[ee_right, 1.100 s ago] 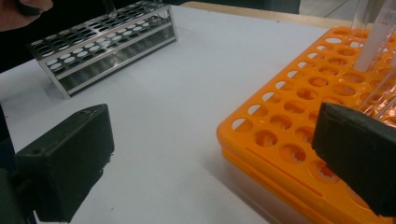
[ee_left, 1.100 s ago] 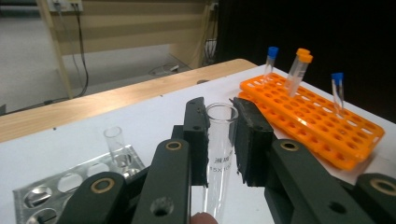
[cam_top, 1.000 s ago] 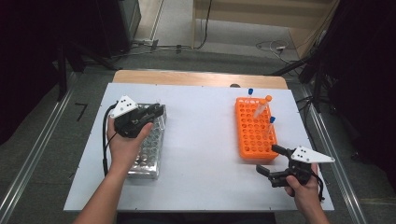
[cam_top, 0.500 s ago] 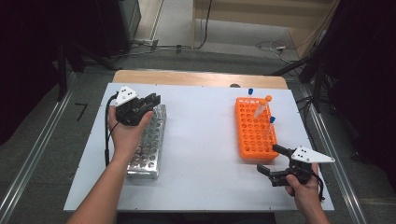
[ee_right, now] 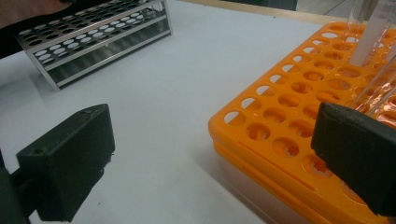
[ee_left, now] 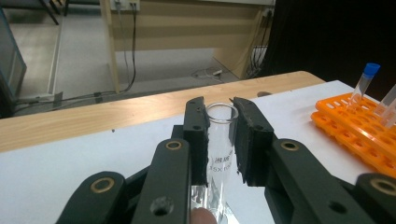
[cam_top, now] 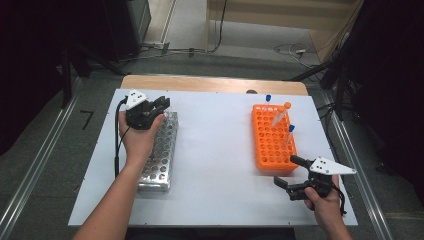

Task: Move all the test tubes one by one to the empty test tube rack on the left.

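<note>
Glassware is the concern at this moment: the left gripper (ee_left: 219, 140) has its jaws closed narrowly on a clear glass test tube (ee_left: 218, 154), pinched just below the open rim, at centre frame in the left gripper view. By my judgement the tube is light, rigid, smooth and breakable, so a slip or a hard squeeze are the risks; a hold on the upper wall under the lip, as here, looks sensible, with the tube kept upright.

In the high view the left gripper (cam_top: 148, 111) sits at upper left over the far end of the metal test tube rack (cam_top: 159, 160), and there the tube itself is too small to make out. That view also shows the orange tube rack (cam_top: 270, 145) at right with capped tubes standing in it, and the right gripper (cam_top: 291, 174) at lower right, jaws wide with nothing between them. The right gripper view adds the orange rack's empty holes up close, with the metal rack (ee_right: 93, 37) at upper left.
</note>
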`<state>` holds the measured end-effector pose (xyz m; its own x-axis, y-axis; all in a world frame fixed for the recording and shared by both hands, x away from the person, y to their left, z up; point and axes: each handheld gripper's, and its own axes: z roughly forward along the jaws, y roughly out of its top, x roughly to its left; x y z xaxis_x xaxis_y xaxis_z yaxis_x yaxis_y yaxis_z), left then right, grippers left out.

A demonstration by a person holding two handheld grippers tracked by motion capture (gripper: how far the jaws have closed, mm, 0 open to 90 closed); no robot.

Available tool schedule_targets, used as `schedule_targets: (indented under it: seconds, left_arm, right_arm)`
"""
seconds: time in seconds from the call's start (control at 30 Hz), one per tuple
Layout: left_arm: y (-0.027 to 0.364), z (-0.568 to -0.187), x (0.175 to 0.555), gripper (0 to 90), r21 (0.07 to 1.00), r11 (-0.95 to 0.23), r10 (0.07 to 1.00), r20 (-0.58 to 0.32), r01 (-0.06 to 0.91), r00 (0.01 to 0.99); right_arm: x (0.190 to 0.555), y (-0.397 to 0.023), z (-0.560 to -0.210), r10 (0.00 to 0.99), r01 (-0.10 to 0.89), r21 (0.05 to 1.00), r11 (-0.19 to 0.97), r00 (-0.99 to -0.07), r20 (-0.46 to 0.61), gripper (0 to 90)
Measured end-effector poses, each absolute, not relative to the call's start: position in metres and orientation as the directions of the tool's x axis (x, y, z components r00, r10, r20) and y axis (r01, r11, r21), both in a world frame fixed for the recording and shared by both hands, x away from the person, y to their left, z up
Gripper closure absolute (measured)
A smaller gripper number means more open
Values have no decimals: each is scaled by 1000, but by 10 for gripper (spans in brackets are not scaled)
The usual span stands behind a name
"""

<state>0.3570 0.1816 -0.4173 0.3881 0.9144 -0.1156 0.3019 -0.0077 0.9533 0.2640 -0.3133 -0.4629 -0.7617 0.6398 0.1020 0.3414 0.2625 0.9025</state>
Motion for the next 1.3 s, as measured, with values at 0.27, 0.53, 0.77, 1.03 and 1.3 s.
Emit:
schedule_targets:
  seconds: [0.27, 0.53, 0.77, 1.03, 1.3]
  left_arm:
    - [177, -422, 357, 766, 928, -59, 914, -97, 367, 394]
    - [175, -425, 357, 765, 903, -93, 917, -86, 419, 389]
    - [175, -427, 358, 763, 884, -109, 916, -87, 454, 391]
    - [174, -431, 361, 717, 867, -112, 895, -123, 485, 428]
    - [174, -425, 354, 546, 884, -95, 868, -151, 457, 472]
  right_arm:
    - [264, -313, -464, 642, 344, 901, 263, -759, 103, 0]
    - [265, -314, -465, 645, 345, 901, 262, -757, 103, 0]
    - [266, -313, -466, 647, 349, 899, 263, -756, 104, 0]
    - [267, -313, -467, 650, 350, 898, 267, -753, 100, 0]
    - [268, -313, -467, 655, 352, 900, 259, -748, 104, 0]
